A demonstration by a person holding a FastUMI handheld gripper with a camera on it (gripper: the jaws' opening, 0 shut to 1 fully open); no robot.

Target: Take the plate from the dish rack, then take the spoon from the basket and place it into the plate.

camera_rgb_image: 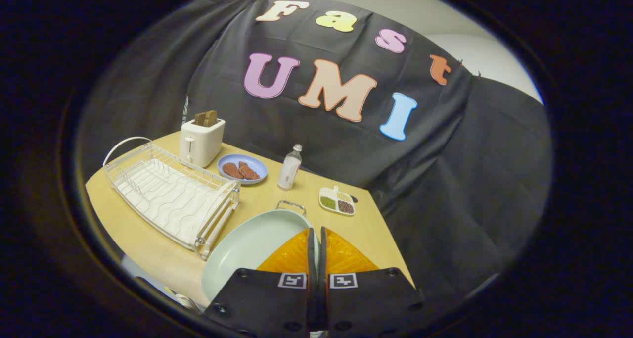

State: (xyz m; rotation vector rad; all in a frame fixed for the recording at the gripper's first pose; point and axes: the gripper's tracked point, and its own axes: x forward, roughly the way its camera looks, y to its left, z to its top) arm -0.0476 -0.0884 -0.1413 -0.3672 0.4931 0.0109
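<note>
My gripper (316,236) fingers pinch the pale plate (247,249) rim, nearly closed; plate held beside empty dish rack (168,194). Thin edge grip, I judge it may slip or tilt.

The plate (247,249) is a pale mint green, plain and without pattern, its rim pinched between the closed fingers of the gripper (316,236); the table (148,249) is light honey-coloured wood; the dish rack (170,194) is white wire over a white ribbed tray; the toaster (201,141) is cream-white, with brown slices in its slots; the small dish (242,169) behind the rack is soft blue, holding reddish-brown pieces; the bottle (290,168) is clear with a white label and pale cap; the divided tray (337,201) is white — one cell green, one dark brown, one pale yellowish.
</note>
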